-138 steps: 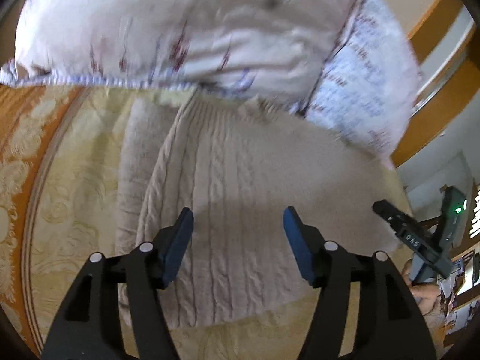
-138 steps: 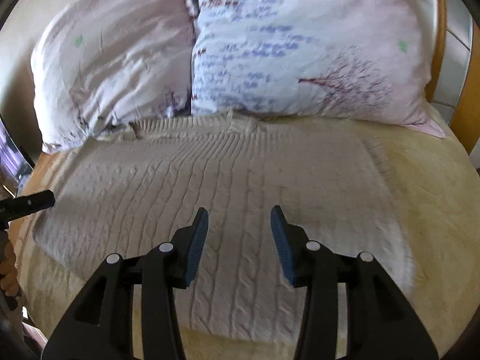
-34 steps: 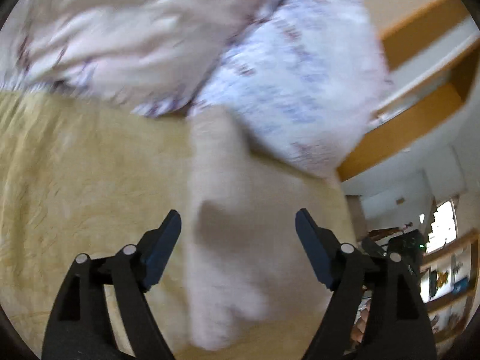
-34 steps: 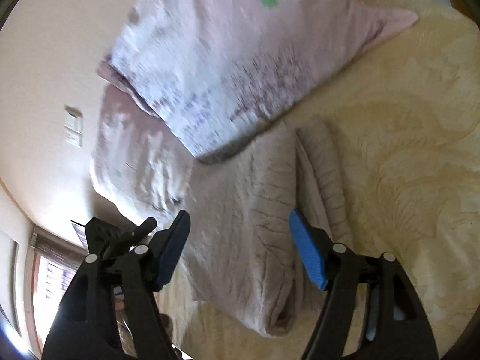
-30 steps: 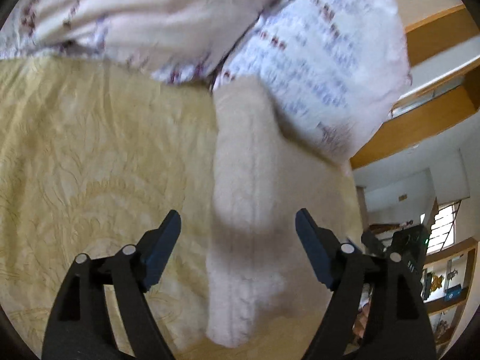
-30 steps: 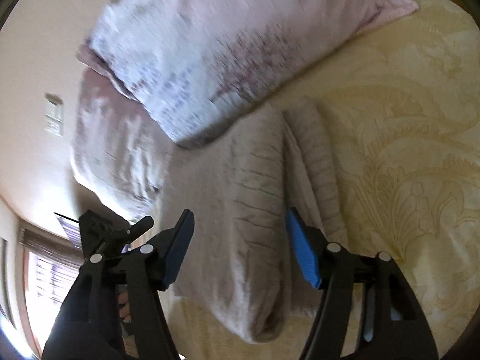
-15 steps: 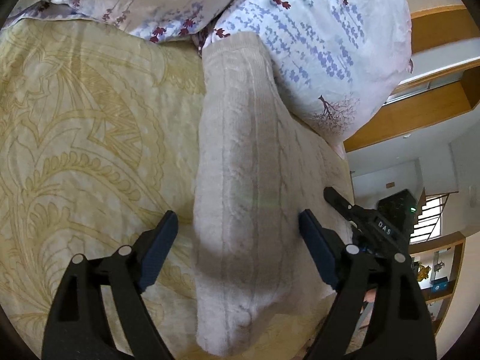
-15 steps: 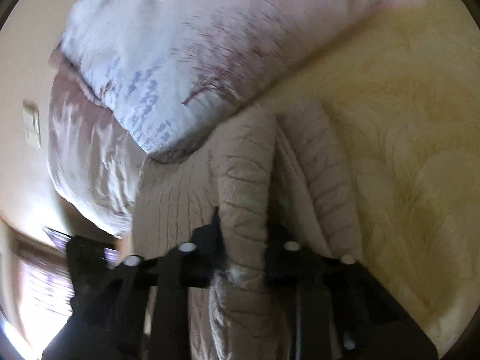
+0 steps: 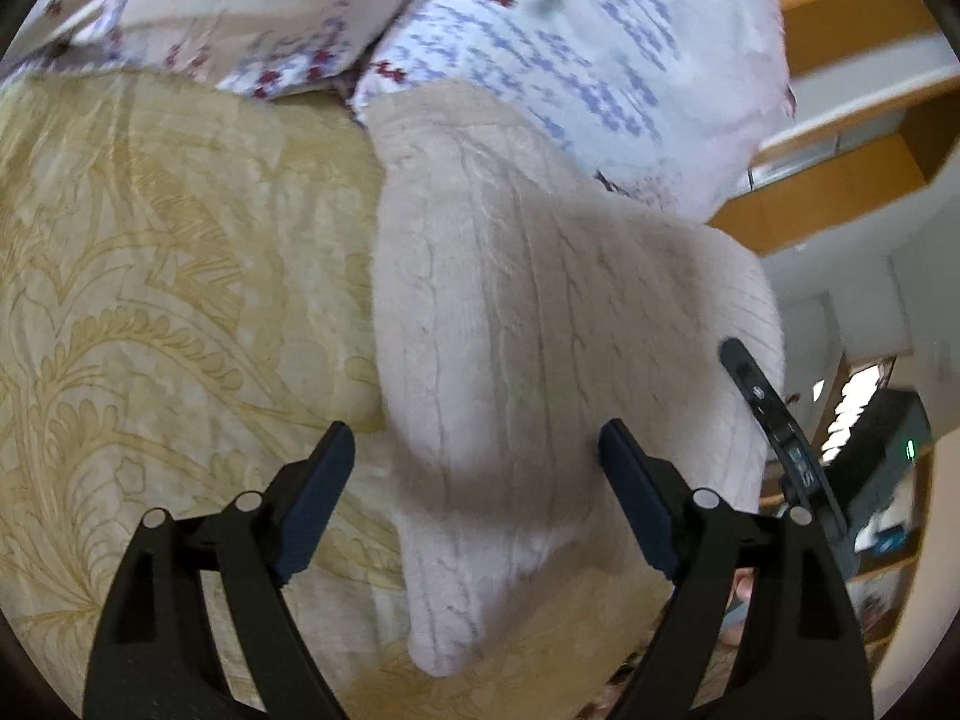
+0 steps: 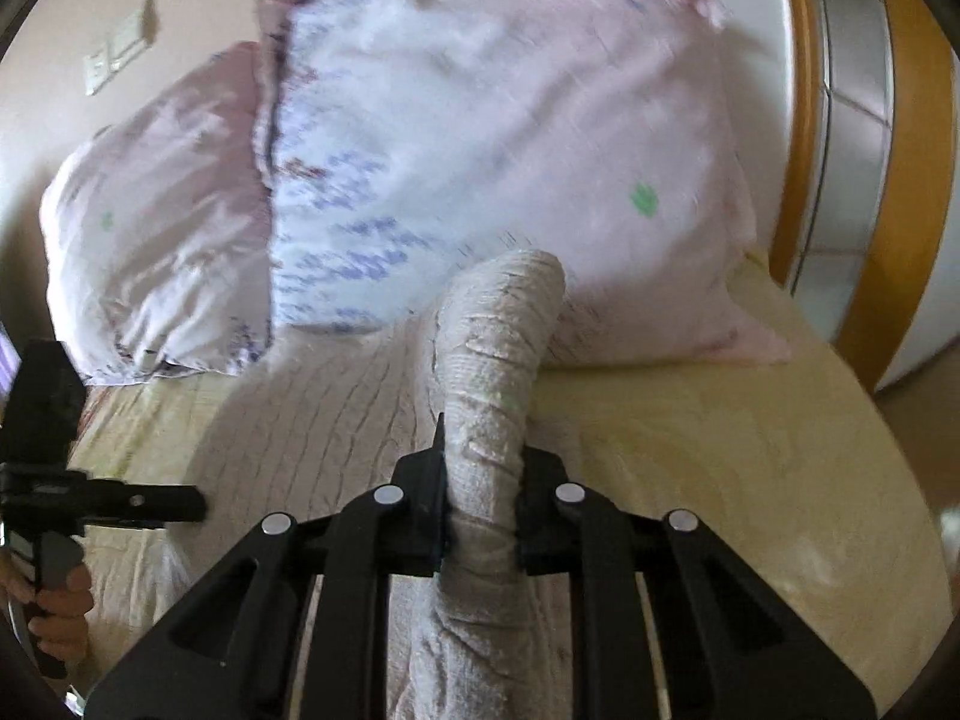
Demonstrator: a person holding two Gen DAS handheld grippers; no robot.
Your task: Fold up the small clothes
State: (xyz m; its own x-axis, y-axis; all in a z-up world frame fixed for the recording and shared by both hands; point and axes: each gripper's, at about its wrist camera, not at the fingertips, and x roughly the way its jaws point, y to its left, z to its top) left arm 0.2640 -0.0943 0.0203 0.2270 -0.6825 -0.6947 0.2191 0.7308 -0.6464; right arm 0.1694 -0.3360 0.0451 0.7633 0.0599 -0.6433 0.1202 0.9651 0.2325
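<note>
A cream cable-knit sweater lies folded into a long strip on the yellow bedspread, its far end against the pillows. My left gripper is open and empty, its jaws to either side of the sweater's near end. My right gripper is shut on the sweater's right edge, which rises as a rolled fold above the rest of the sweater. The right gripper also shows in the left wrist view, at the sweater's right side.
Two floral pillows stand at the head of the bed. A wooden headboard runs along the right. The bedspread spreads out right of the sweater. The left gripper shows at the left, held in a hand.
My right gripper has shut on the sweater's right edge and lifted it into a raised fold. My left gripper stays open over the near end.
</note>
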